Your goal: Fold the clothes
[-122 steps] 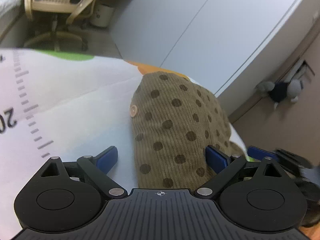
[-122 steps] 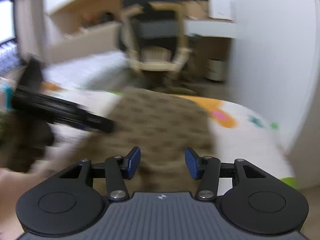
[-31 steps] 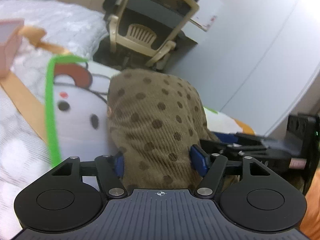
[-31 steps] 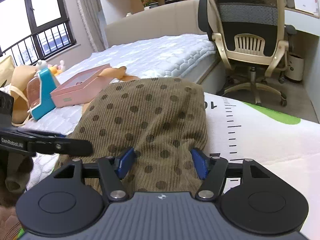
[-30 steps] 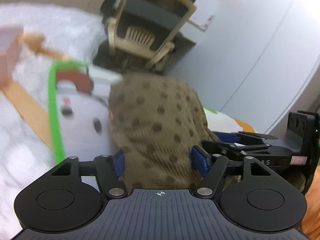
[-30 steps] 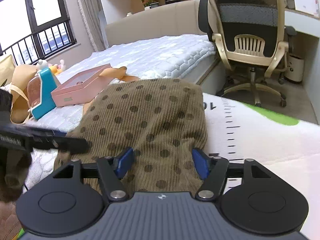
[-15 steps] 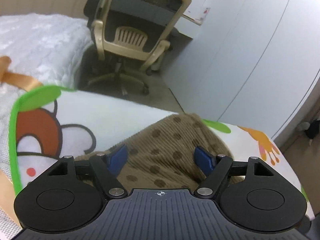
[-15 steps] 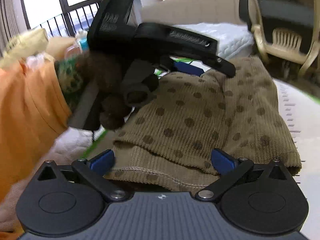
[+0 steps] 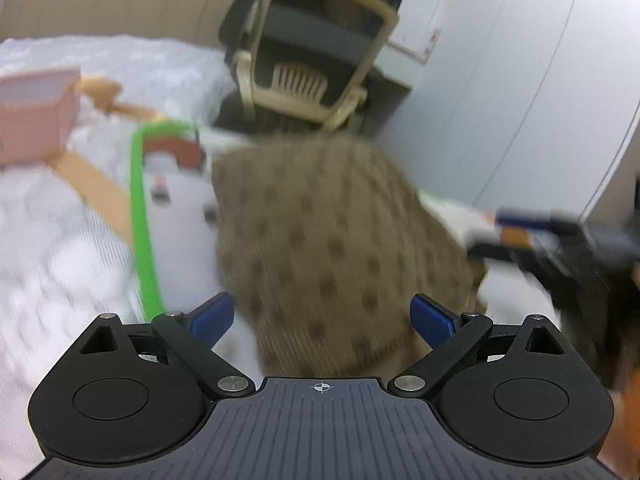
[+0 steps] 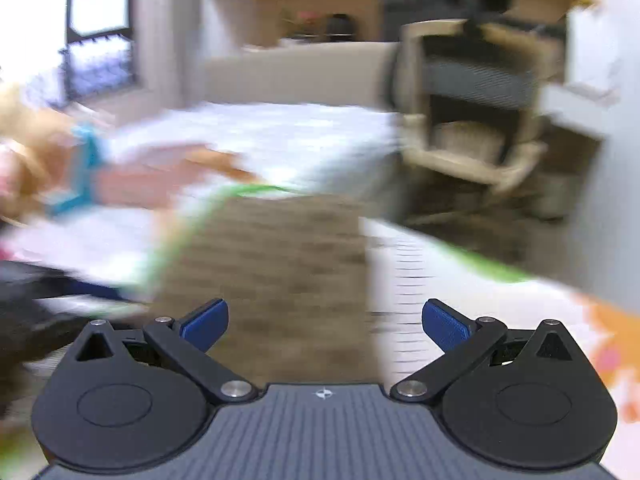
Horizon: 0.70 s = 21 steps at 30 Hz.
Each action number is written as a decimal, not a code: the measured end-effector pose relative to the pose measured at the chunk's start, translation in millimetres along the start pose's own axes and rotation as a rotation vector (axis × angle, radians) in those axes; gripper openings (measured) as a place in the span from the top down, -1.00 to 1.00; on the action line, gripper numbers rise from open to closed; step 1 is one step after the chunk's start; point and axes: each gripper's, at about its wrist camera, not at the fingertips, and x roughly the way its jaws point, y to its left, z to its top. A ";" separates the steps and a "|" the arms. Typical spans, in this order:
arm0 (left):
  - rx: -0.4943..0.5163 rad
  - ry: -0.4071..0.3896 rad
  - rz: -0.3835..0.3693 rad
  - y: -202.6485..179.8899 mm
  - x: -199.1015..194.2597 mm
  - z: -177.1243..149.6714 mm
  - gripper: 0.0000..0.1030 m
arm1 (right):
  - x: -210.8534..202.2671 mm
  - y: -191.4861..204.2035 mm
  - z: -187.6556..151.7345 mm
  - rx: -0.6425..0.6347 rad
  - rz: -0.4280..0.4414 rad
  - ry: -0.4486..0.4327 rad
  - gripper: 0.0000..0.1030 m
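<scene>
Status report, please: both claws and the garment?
Left claw open, holding nothing. Right claw open, holding nothing. Dotted brown garment lies on the mat ahead of both claws. Views blurred; nothing seen in the way.

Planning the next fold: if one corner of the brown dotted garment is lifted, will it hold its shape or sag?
The brown dotted garment will probably sag: it lies flat, draped on the printed mat. Its ribbed weave looks thickish, so likely not slippery. Both views are blurred, so this is tentative.
</scene>
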 end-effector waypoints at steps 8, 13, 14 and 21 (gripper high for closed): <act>0.098 0.017 0.169 -1.2 5.1 -12.4 -0.99 | 10.7 27.0 -27.3 -0.014 0.176 0.193 -1.00; 0.079 0.008 0.148 -1.5 -4.7 -13.1 -0.97 | -15.8 30.2 -5.2 -0.124 0.190 0.096 -1.00; 0.063 0.012 0.111 -1.9 -9.6 -12.3 -0.97 | -26.0 20.1 3.2 -0.103 0.200 0.064 -1.00; 0.043 -0.062 -0.039 -14.6 -24.3 4.4 -0.98 | 9.9 -24.9 0.9 -0.104 -0.093 0.101 -1.00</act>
